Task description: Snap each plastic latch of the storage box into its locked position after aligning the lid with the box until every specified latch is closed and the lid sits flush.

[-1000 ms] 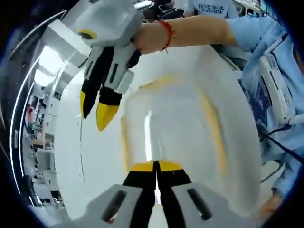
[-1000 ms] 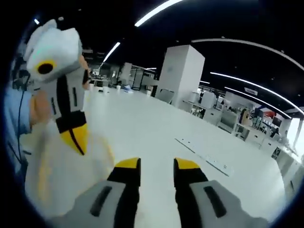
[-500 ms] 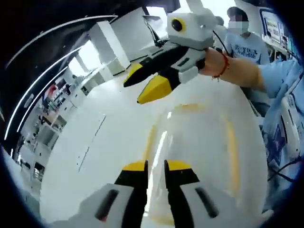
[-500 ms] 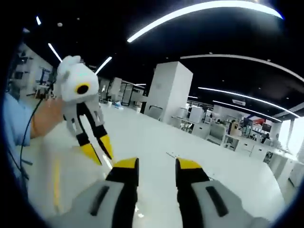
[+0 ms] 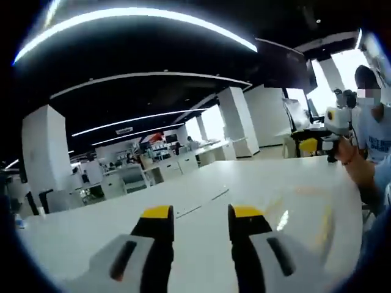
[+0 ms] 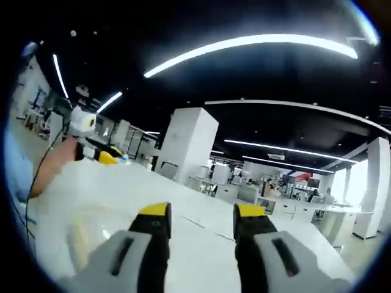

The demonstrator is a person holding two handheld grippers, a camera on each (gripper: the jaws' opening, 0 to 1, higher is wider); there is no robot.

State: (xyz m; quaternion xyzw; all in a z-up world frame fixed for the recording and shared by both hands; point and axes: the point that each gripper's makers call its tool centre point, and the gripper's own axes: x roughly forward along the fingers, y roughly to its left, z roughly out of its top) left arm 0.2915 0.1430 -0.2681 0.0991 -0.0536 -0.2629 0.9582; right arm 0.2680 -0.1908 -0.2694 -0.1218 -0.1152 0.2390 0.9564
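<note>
Now your left gripper (image 5: pixel 200 213) and right gripper (image 6: pixel 202 211) both hang released, the 2 jaws of each parted over the white tabletop (image 5: pixel 183 235). The storage box (image 5: pixel 305 210), translucent with yellow latches, sits near the tabletop's edge by your body, below both grippers.

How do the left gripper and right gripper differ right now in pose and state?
Seen from the other gripper's view, the left gripper sits at the far left, tips pointing right, while the right gripper sits at the far right, tips pointing left. In its own view, each gripper, left and right, has its jaws apart and empty above the white table. Both have yellow tips.
</note>
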